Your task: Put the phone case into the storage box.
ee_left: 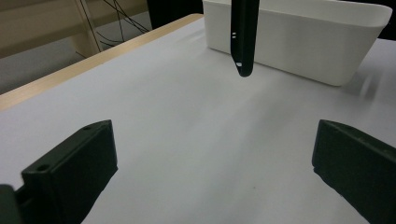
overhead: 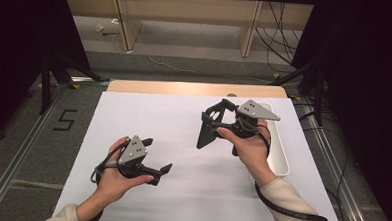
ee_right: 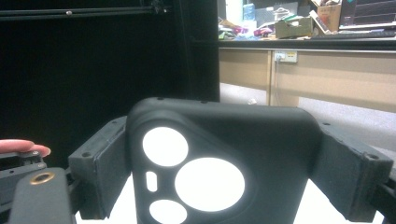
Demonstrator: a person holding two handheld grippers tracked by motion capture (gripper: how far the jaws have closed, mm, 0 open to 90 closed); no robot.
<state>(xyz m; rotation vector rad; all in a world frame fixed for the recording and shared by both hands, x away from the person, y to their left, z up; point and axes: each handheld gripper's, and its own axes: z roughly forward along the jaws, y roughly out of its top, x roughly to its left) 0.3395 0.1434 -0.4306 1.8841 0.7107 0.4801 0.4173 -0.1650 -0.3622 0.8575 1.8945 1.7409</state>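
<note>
Nearest the person, the left gripper (overhead: pixel 158 159) is hovering low over the white table cover (overhead: pixel 148 118), its jaws standing wide apart with nothing between them. In the left gripper view the bare cover is lying between the two black jaws, so this hand is probably waiting, ready to take or steady something once it is handed across.

Farther out, the right gripper (overhead: pixel 214 122) is being held up above the cover, its jaws closed on a black phone case (overhead: pixel 206 134). In the high view the case is hanging down and tilted toward the middle of the table. In the right gripper view the phone case (ee_right: pixel 224 163) is sitting squarely between the two jaws, pinched by its edges, with the camera cut-outs facing the lens. Gripping it by the edges seems meant to keep the soft shell from slipping while it is being carried.

In the left gripper view the same case (ee_left: pixel 243 37) is dangling edge-on in front of the white bin (ee_left: pixel 299 42).

That white bin (overhead: pixel 278 144) is lying along the right edge of the table, just beside the right hand (overhead: pixel 252 148), well placed for dropping the case in or for having lifted it out; I cannot tell which.
</note>
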